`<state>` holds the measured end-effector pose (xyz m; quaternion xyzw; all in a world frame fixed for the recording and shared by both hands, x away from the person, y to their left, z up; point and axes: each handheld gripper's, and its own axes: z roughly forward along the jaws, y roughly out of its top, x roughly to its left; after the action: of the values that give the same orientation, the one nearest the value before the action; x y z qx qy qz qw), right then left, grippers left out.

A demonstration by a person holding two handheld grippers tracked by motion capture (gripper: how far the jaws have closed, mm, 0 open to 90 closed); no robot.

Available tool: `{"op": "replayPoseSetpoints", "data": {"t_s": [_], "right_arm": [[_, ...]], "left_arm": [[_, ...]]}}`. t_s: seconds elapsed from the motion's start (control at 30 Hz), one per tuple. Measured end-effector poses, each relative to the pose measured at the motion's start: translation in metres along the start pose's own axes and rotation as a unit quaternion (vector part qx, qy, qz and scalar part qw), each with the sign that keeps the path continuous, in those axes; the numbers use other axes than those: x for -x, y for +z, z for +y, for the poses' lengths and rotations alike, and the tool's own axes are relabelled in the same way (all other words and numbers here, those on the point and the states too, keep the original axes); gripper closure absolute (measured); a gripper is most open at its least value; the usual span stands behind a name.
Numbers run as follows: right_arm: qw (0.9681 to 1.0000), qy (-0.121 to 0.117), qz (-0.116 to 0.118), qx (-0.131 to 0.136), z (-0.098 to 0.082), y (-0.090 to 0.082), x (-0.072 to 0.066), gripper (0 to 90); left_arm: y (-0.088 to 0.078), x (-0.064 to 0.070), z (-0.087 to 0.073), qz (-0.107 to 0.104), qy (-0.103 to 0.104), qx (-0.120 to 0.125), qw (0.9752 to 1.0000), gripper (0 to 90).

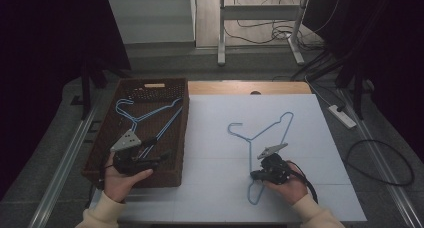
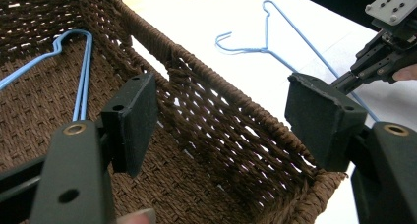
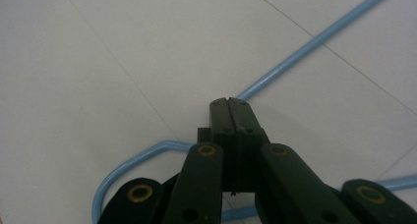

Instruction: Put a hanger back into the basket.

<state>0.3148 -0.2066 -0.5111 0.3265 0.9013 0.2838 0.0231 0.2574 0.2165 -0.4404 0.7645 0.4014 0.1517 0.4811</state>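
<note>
Hands hold two tools. Right tool [image 1: 256,175], jaws together, pinches the thin blue wire hanger [image 1: 265,133] lying on the white counter [image 1: 215,138]. Left tool [image 1: 162,158], jaws apart, hovers inside the brown woven basket [image 1: 184,133] holding more blue hangers [image 1: 150,115].

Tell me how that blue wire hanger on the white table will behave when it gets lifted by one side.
The blue wire hanger looks thin, so it is probably light. Gripped off-centre by the shut right tool, it will likely swing and dangle. Its smooth coated wire may slip or twist between the pads. Lying flat, it should slide rather than roll.
</note>
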Motion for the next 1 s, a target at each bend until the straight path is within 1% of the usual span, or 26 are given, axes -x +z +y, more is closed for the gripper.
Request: {"op": "replayPoseSetpoints", "data": {"t_s": [0.07, 0.2, 0.27, 0.43, 0.5, 0.53, 0.63, 0.67, 0.87, 0.93, 1.0], "right_arm": [[1.0, -0.002, 0.004, 0.002, 0.0, 0.001, -0.001, 90.0], [0.9998, -0.009, 0.018, 0.006, 0.004, 0.007, -0.01, 90.0], [0.9995, -0.019, 0.022, 0.008, 0.009, 0.012, -0.016, 90.0], [0.9991, -0.028, 0.03, 0.011, 0.016, 0.02, -0.024, 90.0], [0.999, -0.03, 0.031, 0.011, 0.018, 0.022, -0.025, 90.0], [0.9987, -0.037, 0.031, 0.013, 0.022, 0.026, -0.028, 90.0], [0.9986, -0.039, 0.031, 0.016, 0.025, 0.029, -0.03, 90.0], [0.9985, -0.042, 0.032, 0.018, 0.029, 0.032, -0.032, 90.0], [0.9982, -0.041, 0.036, 0.022, 0.033, 0.035, -0.032, 90.0], [0.9984, -0.04, 0.03, 0.027, 0.033, 0.033, -0.029, 90.0], [0.9983, -0.038, 0.024, 0.038, 0.035, 0.028, -0.025, 90.0]], "left_arm": [[0.0, 0.0, 0.0, 0.0, 0.0, 0.0, 1.0, 29.0], [0.001, 0.0, 0.0, 0.0, 0.0, -0.001, 1.0, 29.0], [0.001, 0.0, 0.0, -0.001, 0.0, -0.001, 1.0, 29.0], [0.002, 0.0, 0.0, -0.001, 0.0, -0.001, 1.0, 29.0], [0.002, 0.0, 0.0, 0.0, -0.001, -0.001, 1.0, 29.1], [0.002, -0.001, 0.0, 0.0, 0.0, -0.001, 1.0, 29.1], [0.002, -0.001, 0.0, 0.0, 0.0, 0.0, 1.0, 29.1], [0.002, -0.001, 0.0, 0.0, 0.0, -0.002, 1.0, 29.1], [0.001, -0.001, 0.0, -0.001, 0.0, -0.001, 1.0, 29.0], [0.001, -0.001, -0.001, -0.001, 0.0, 0.0, 1.0, 29.1], [0.0, -0.002, -0.001, 0.0, -0.002, 0.001, 1.0, 29.1]]}}
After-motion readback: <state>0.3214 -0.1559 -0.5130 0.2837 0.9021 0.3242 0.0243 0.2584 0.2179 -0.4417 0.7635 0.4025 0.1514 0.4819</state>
